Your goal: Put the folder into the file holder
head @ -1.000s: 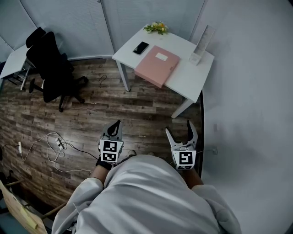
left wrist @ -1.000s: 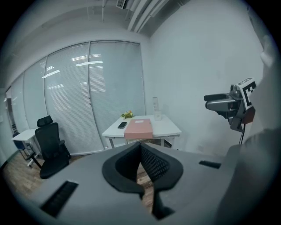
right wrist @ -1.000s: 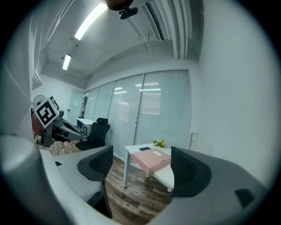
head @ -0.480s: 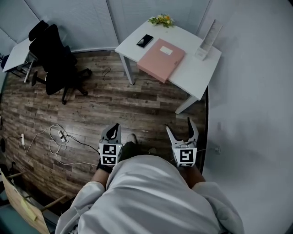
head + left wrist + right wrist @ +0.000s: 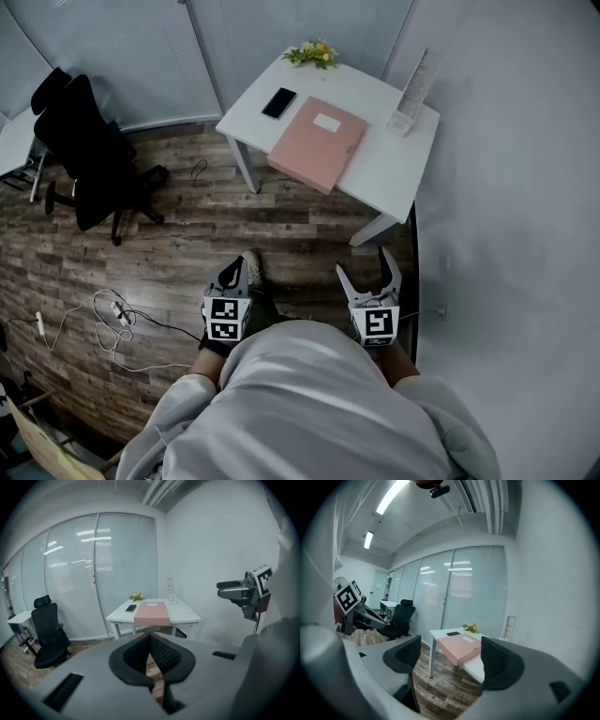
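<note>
A pink folder [image 5: 317,142] lies flat on the white table [image 5: 384,164], with its near end over the table's front edge. The clear upright file holder [image 5: 413,91] stands at the table's right end, against the wall. Both grippers are held close to the person's body, well short of the table. My left gripper [image 5: 233,272] is shut with nothing in it. My right gripper [image 5: 363,266] is open and empty. The left gripper view shows the folder [image 5: 151,612] and file holder [image 5: 171,592] far ahead, beyond the left gripper [image 5: 150,635]. In the right gripper view the folder [image 5: 461,648] shows between the right gripper's [image 5: 452,657] jaws.
A black phone [image 5: 279,102] and a small bunch of flowers [image 5: 314,54] sit on the table's far side. A black office chair [image 5: 84,150] stands at the left. Cables [image 5: 112,314] lie on the wood floor. The white wall [image 5: 506,234] runs along the right.
The head view has swung as the person walks, and a shoe now shows beside the left gripper. Both grippers keep their place by the body and their states.
</note>
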`<state>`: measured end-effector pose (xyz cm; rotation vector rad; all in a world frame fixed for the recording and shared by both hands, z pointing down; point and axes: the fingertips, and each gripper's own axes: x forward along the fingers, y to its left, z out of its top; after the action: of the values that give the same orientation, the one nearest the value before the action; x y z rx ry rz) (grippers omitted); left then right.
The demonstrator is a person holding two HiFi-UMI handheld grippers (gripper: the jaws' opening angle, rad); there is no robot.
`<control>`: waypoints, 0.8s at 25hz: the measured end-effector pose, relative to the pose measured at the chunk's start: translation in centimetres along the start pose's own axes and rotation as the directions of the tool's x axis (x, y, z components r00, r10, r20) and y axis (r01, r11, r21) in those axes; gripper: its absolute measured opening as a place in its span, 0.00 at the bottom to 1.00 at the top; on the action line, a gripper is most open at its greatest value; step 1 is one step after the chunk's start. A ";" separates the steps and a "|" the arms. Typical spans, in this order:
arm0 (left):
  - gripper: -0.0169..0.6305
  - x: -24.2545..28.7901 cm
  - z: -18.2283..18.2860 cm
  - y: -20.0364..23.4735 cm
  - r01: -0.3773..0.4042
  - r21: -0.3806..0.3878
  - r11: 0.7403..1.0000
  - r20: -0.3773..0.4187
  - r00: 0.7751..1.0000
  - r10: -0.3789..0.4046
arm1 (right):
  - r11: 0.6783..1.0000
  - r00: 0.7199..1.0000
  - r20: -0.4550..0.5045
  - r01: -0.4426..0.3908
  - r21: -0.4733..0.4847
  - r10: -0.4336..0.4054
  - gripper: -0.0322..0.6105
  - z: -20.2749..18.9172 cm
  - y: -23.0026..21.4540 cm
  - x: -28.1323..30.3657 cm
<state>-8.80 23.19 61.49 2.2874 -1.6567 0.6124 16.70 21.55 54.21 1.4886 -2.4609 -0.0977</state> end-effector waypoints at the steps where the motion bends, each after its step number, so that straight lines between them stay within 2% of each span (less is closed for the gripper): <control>1: 0.04 1.1 0.7 0.9 0.013 0.004 1.000 0.004 1.000 -0.013 | 1.000 1.000 -0.010 0.016 0.003 -0.016 0.67 0.1 -0.2 1.0; 9: 0.04 9.5 7.0 10.9 0.107 0.056 0.993 0.001 0.994 -0.107 | 0.990 0.989 -0.070 0.134 0.041 -0.131 0.67 2.4 -0.7 11.7; 14: 0.04 13.2 8.5 17.5 0.153 0.080 0.985 -0.029 0.988 -0.151 | 0.974 0.970 -0.119 0.220 0.061 -0.211 0.67 3.2 -0.1 17.7; 17: 0.04 14.8 9.3 20.8 0.172 0.087 0.981 -0.041 0.985 -0.169 | 0.957 0.957 -0.148 0.267 0.113 -0.250 0.67 3.7 0.5 20.2; 20: 0.04 16.7 9.6 23.2 0.187 0.098 0.977 -0.061 0.981 -0.182 | 0.926 0.945 -0.171 0.311 0.214 -0.278 0.67 3.5 0.9 22.7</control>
<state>-24.55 -2.51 60.02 2.4410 -1.3988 0.7221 5.03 1.73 55.29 1.8916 -2.1844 0.2460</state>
